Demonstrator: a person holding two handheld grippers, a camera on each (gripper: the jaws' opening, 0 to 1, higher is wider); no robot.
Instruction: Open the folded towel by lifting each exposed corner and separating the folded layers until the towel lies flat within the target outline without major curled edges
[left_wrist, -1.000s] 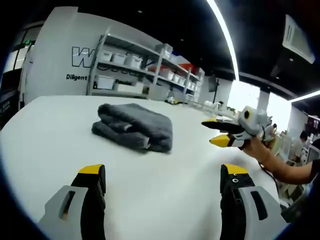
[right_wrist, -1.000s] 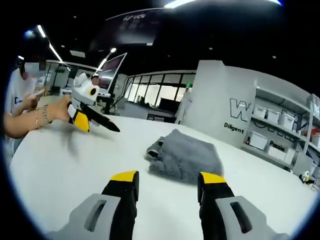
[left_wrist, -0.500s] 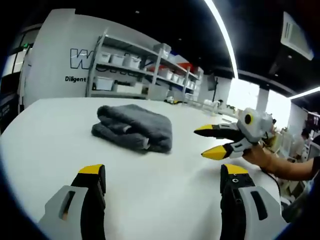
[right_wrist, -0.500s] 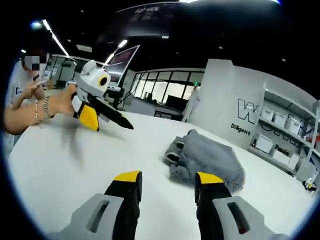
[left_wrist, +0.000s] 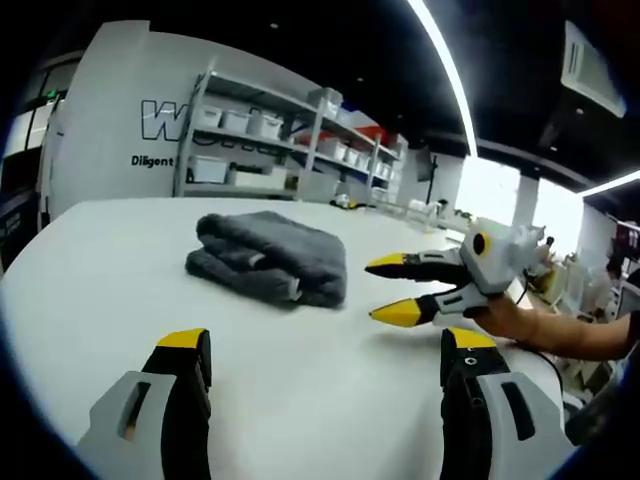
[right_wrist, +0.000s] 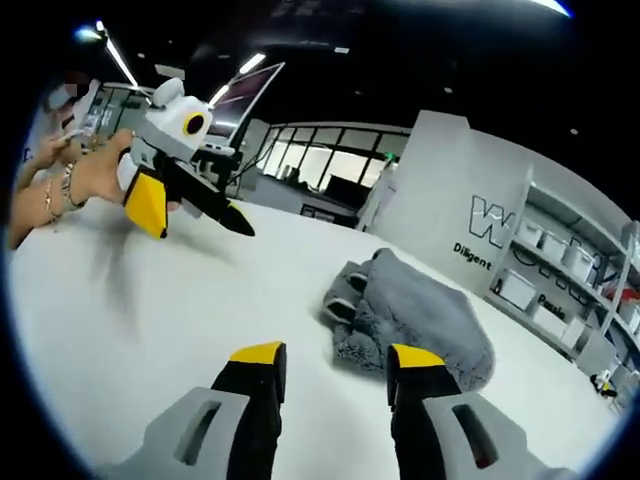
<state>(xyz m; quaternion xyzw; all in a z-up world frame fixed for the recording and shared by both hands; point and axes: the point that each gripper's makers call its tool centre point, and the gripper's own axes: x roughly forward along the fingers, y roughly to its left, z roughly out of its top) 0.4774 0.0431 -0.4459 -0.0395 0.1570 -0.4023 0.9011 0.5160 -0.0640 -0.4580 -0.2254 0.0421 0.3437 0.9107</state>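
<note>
Still folded: grey towel (left_wrist: 268, 256) bunched on white table (left_wrist: 90, 280), well ahead of left gripper (left_wrist: 325, 350); right gripper (right_wrist: 328, 355) near. Both jaws apart, empty. Risk: pinching several layers together, dragging the bundle instead of unfolding.

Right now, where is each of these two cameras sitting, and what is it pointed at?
Left gripper view: rides the left gripper, looking across the white table at the folded grey towel; the right gripper and hand enter from the right.
Right gripper view: rides the right gripper, facing the towel; the left gripper shows upper left.
Shared: towel, table, shelves.
</note>
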